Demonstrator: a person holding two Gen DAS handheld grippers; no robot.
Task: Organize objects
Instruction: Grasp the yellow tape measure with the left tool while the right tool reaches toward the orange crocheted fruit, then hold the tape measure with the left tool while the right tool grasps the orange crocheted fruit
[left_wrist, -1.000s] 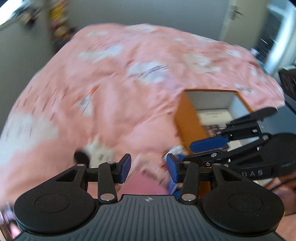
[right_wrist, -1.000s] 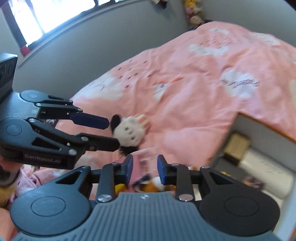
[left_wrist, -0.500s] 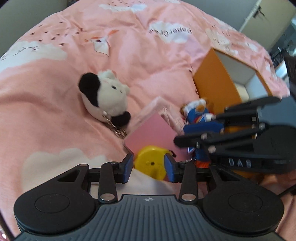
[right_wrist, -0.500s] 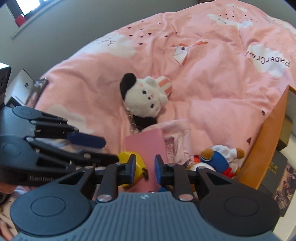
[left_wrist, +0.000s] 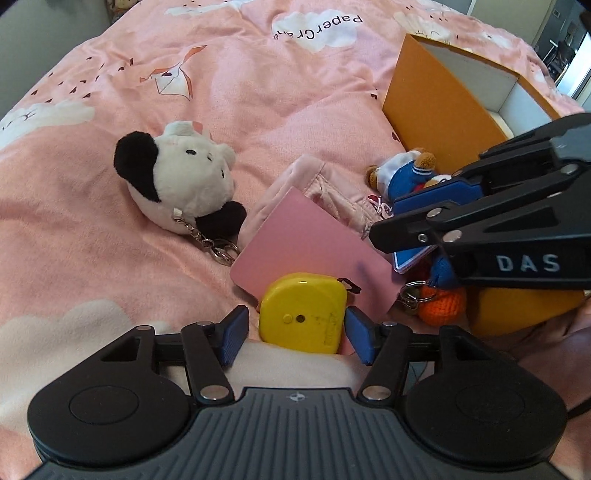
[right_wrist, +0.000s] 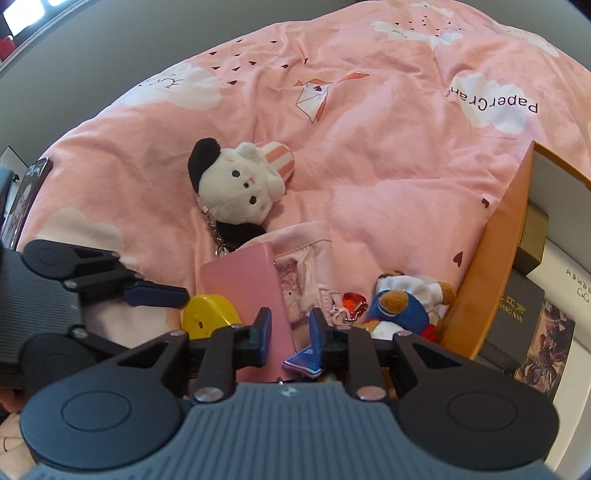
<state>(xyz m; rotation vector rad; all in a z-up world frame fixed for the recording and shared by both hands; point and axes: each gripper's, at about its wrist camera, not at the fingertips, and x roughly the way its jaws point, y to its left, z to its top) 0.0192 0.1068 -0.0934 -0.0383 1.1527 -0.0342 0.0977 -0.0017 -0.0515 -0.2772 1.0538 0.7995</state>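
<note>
A yellow tape measure (left_wrist: 303, 310) lies on a pink notebook (left_wrist: 310, 243) on the pink bed. My left gripper (left_wrist: 293, 334) is open, its fingers on either side of the tape measure, not touching it. The tape measure (right_wrist: 207, 314) and notebook (right_wrist: 247, 288) also show in the right wrist view. My right gripper (right_wrist: 290, 328) is open over the notebook's near edge, beside a small blue card (right_wrist: 304, 360). A black-and-white plush keychain (left_wrist: 177, 184) lies to the left. A bear plush in blue (right_wrist: 402, 306) lies beside the orange box (left_wrist: 439, 103).
The orange box (right_wrist: 484, 269) holds books and a dark box. A pink pouch (left_wrist: 332, 188) lies under the notebook. An orange knitted keychain (left_wrist: 441, 306) and a red trinket (right_wrist: 354, 301) lie near the bear. The bedcover spreads wide behind.
Both grippers have dropped closer to the pile. My left gripper's fingers have opened wider and now flank the tape measure. My right gripper has moved over the notebook's edge.
</note>
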